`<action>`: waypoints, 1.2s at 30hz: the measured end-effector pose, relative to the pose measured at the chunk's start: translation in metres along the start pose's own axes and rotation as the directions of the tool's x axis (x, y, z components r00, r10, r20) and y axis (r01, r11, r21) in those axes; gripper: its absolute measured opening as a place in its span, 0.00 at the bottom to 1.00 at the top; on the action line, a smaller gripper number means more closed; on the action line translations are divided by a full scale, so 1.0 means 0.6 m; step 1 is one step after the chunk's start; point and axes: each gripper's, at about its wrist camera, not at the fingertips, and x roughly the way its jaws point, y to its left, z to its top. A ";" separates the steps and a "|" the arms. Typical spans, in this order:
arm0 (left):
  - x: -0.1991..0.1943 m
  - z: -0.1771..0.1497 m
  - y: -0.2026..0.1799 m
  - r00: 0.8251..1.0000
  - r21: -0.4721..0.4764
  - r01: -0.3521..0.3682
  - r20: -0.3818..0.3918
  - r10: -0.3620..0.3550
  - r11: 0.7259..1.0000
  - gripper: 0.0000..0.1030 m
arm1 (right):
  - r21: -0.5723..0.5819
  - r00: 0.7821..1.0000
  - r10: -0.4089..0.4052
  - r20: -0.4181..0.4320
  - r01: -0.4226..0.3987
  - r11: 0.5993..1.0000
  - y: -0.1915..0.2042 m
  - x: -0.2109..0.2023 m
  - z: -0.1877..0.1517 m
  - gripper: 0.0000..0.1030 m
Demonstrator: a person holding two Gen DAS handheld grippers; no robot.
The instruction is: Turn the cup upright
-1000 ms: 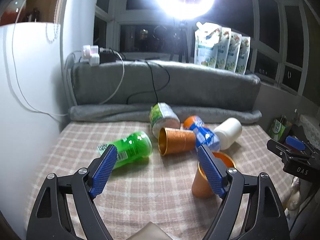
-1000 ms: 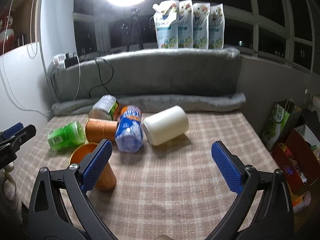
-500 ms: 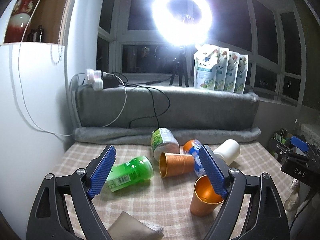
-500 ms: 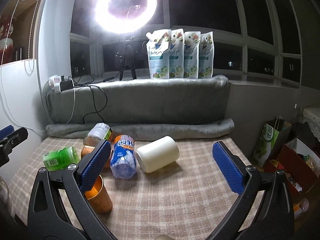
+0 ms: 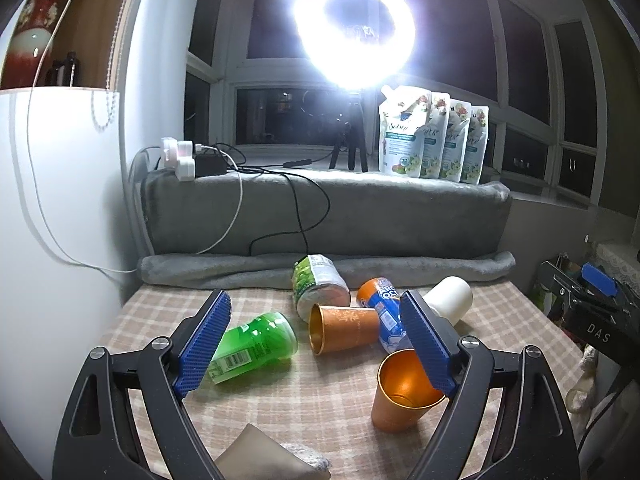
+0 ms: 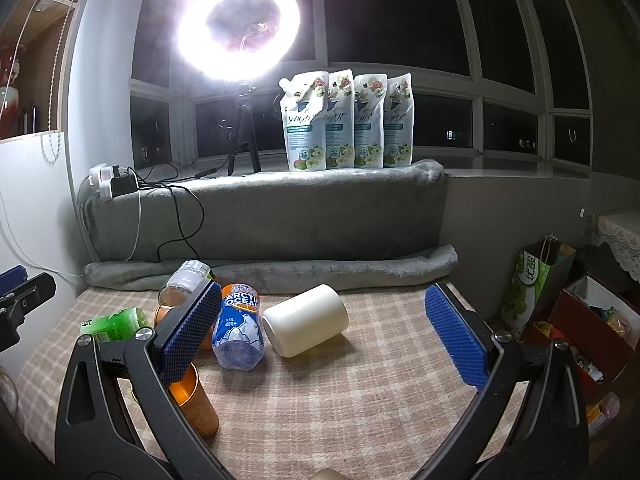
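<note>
An orange cup (image 5: 400,396) stands upright on the checked cloth, partly behind my left gripper's right finger; it also shows in the right wrist view (image 6: 198,400) behind the right gripper's left finger. A second orange cup (image 5: 344,328) lies on its side, mouth toward the left. A white cup (image 5: 450,304) lies on its side; it also shows in the right wrist view (image 6: 306,320). My left gripper (image 5: 316,344) is open and empty above the near table. My right gripper (image 6: 332,332) is open and empty, held back from the white cup.
A green bottle (image 5: 256,346), a blue-labelled bottle (image 6: 240,328) and a green-labelled jar (image 5: 318,288) lie on the cloth among the cups. A grey blanket roll (image 5: 320,268) lines the back edge. A white wall (image 5: 60,240) stands left. Bags and boxes (image 6: 560,312) sit right.
Both grippers have drawn back and tilted up, so the table objects sit lower and smaller in view. Both stay open and empty. The cups have not moved.
</note>
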 end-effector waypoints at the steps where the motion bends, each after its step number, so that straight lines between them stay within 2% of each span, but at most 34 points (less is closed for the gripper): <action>1: 0.001 0.000 0.000 1.000 -0.001 0.000 -0.001 0.000 1.000 0.84 | 0.001 1.000 0.001 0.000 -0.001 1.000 0.000 0.000 0.000 1.00; 36: 0.001 0.000 0.003 1.000 -0.009 -0.001 -0.002 0.001 1.000 0.84 | -0.010 1.000 0.007 -0.006 -0.007 1.000 -0.001 0.002 -0.002 1.00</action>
